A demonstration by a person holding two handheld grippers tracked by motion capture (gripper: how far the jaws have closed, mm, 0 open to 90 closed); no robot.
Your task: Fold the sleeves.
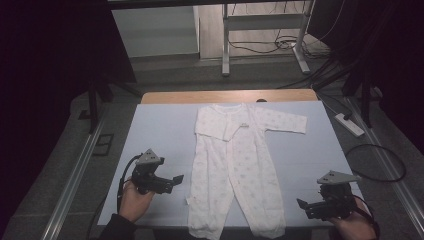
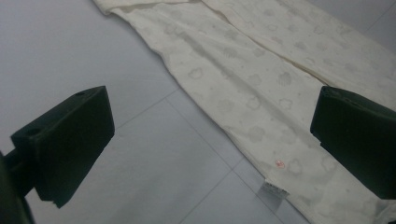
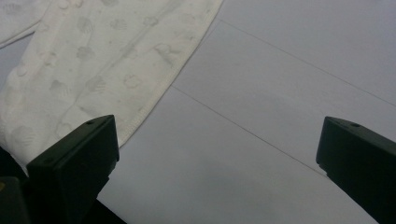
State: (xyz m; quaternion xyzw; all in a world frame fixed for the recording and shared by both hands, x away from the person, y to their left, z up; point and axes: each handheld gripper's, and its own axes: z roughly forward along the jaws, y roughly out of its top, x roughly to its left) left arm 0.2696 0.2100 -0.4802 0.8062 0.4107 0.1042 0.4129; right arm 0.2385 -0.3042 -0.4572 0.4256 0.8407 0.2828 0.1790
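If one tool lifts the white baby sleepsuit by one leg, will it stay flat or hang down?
The sleepsuit looks like thin, soft fabric lying flat on the table, so it would probably droop and fold. It likely weighs little. One sleeve is already folded across the chest, suggesting it creases easily.

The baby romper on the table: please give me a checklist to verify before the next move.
1. Romper lies flat, legs toward the person: ok.
2. One sleeve spread out, the other folded across the chest: not ok if both must be spread.
3. Left tool open, beside the leg, not touching: ok.
4. Right tool open, apart from the other leg: ok.
5. Side label lies outside the seam: ok.
6. Romper back side smooth: cannot tell.
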